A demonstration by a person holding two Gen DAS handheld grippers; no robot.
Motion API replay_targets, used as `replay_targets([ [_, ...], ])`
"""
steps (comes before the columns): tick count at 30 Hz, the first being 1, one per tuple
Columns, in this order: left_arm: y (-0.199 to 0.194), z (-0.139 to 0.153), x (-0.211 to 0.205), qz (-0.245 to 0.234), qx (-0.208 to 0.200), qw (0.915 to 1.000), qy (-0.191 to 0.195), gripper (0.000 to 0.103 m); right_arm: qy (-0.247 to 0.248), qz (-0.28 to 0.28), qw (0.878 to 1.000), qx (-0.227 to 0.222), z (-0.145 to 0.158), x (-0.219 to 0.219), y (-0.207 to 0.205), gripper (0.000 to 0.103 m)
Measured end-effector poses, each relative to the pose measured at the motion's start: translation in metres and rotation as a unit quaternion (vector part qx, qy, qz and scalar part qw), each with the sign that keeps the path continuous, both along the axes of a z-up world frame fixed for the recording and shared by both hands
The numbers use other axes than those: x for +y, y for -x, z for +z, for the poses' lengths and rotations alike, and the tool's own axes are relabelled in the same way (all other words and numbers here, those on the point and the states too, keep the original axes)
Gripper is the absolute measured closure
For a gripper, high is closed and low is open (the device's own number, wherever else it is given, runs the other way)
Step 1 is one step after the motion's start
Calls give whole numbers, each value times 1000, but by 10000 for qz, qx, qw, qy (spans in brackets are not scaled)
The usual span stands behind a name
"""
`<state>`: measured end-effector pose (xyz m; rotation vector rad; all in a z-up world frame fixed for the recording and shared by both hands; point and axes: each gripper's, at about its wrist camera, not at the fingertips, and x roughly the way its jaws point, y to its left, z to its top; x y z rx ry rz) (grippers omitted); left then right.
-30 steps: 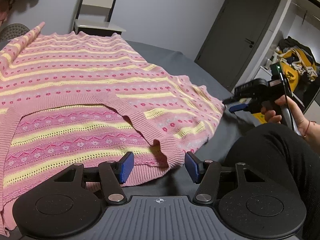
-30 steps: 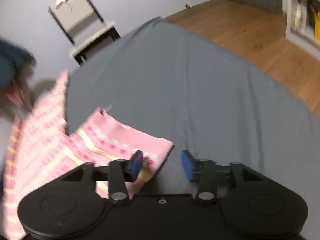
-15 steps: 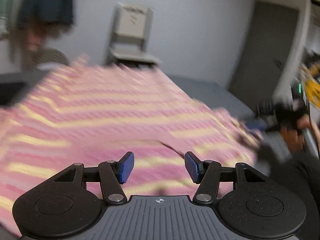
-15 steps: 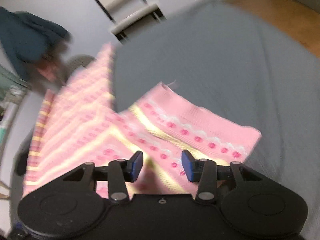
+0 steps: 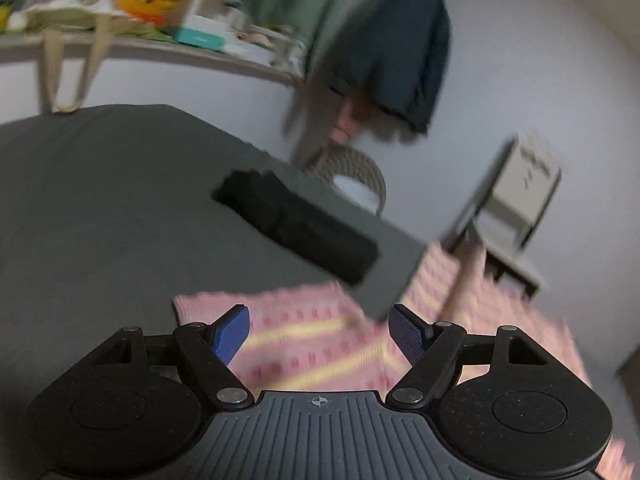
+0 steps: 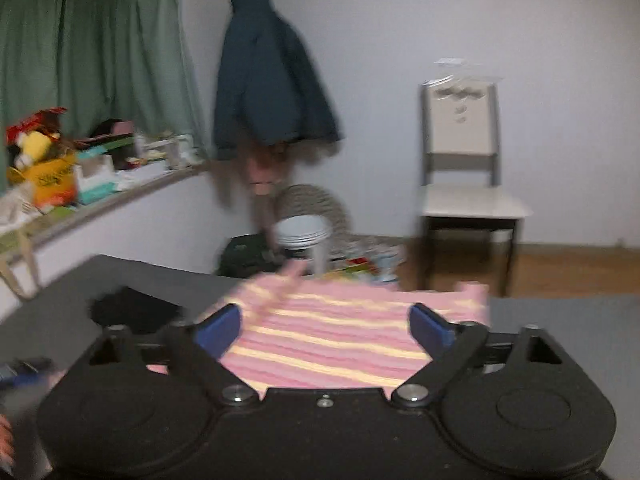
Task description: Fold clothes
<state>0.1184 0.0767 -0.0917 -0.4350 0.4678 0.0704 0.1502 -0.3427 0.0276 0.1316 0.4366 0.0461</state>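
I see the pink striped sweater [image 5: 320, 344] spread on the grey bed [image 5: 100, 208], nearer me than the black folded garment [image 5: 296, 226]. My left gripper [image 5: 319, 332] hangs over it, jaws apart, empty. My right gripper [image 6: 325, 330] too, spread wide above the sweater [image 6: 340, 336].

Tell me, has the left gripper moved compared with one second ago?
Yes. The left gripper has swung leftward: the chair, formerly upper left in its view, now sits at the right, and the door has left the frame.
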Motion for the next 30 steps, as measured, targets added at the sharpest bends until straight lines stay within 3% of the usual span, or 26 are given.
replay_targets([
  [2,-18,5,-8,-105,-98,9990,-416,26,-351,-30,9994,42,3,37,-19,5],
  [4,-39,9,-24,-475,-177,9911,-1234,26,-866,-1,9962,26,-3,66,-31,4],
  [6,-64,12,-46,-1026,-271,9660,-2359,26,-1289,124,9915,89,-21,77,-33,4],
  [8,-89,9,-61,-1389,-255,9392,-3131,26,-1516,246,9878,265,-40,81,-32,4],
  [9,-107,5,-66,-1515,-184,9298,-3350,27,-1572,351,9862,372,-49,80,-31,4],
  [13,-174,-16,-82,-1752,313,9230,-3413,27,-1657,816,9802,714,-69,77,-26,4],
  [14,-186,-25,-88,-1834,505,9166,-3517,32,-1683,878,9790,738,-69,78,-25,4],
  [16,-208,-41,-93,-1882,895,9040,-3733,83,-1851,896,9754,795,-71,72,-28,4],
  [17,-213,-44,-92,-1834,952,9061,-3691,85,-1949,923,9730,822,-73,70,-31,4],
  [19,-219,-37,-74,-1653,942,9336,-3038,92,-2077,971,9690,920,-80,64,-37,4],
  [20,-220,-31,-64,-1571,922,9421,-2814,93,-2105,961,9682,955,-82,60,-39,4],
  [22,-213,-17,-48,-1563,846,9382,-2970,94,-2156,937,9667,1011,-85,53,-41,4],
  [23,-207,-7,-40,-1688,846,9272,-3235,94,-2194,893,9661,1027,-85,48,-42,4],
  [24,-197,6,-31,-1903,873,9089,-3607,94,-2249,875,9648,1045,-88,46,-44,4],
  [27,-164,58,10,-2322,1172,8450,-4673,97,-2597,733,9562,1131,-91,32,-46,4],
  [30,-113,139,78,-1799,1900,8094,-5257,101,-2832,640,9498,1164,-91,24,-47,4],
])
